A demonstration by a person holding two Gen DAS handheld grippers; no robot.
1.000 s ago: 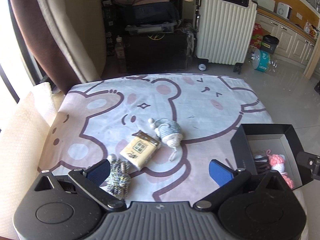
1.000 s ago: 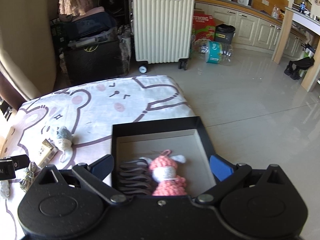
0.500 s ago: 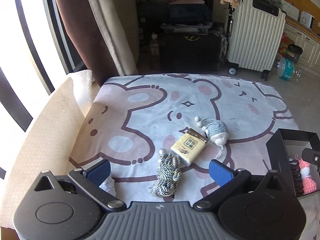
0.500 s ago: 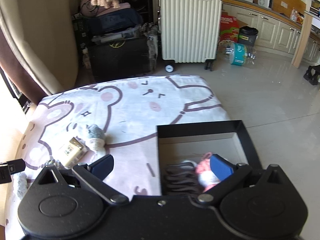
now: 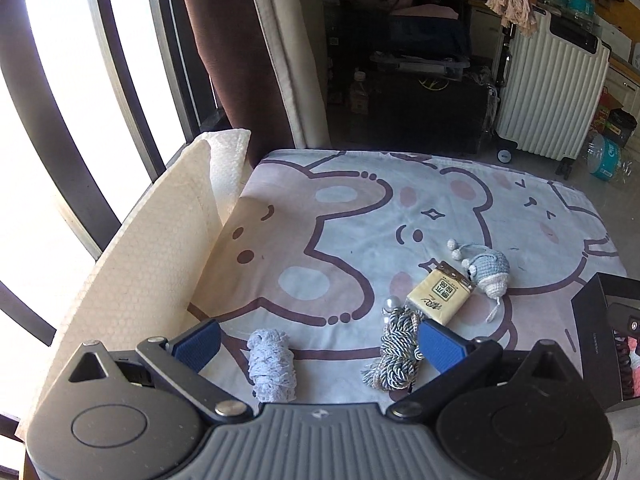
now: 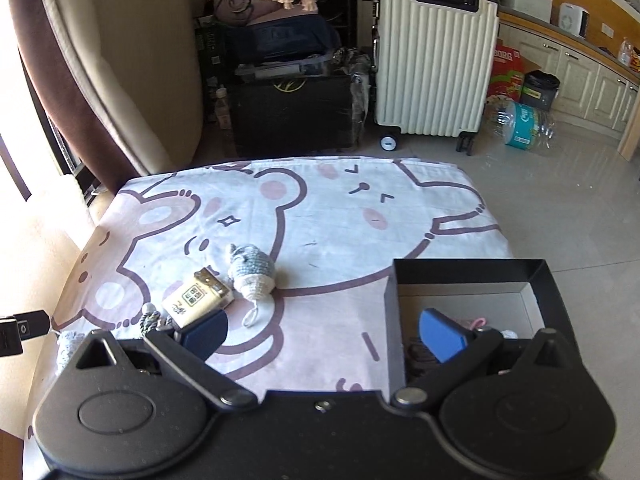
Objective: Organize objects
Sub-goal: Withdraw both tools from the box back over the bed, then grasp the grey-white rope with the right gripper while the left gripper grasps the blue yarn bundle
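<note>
Table cloth (image 5: pixel 340 216) bears all loose items. Black box (image 6: pixel 472 276) sits at 4 o'clock on it, some contents showing, largely hidden. Left gripper (image 5: pixel 320 346) jaws apart, empty, straddling the lace roll (image 5: pixel 272 364) at 6 o'clock. Right gripper (image 6: pixel 324 334) jaws apart, empty. Cord bundle (image 5: pixel 396 352), tissue pack (image 5: pixel 438 298) and knitted mouse (image 5: pixel 490 272) lie in a touching line toward 2 o'clock.

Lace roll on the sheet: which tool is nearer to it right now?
Left. The lace roll lies between the open fingers of the left tool. The right tool hovers off to its right, straddling the black box's left wall.
</note>
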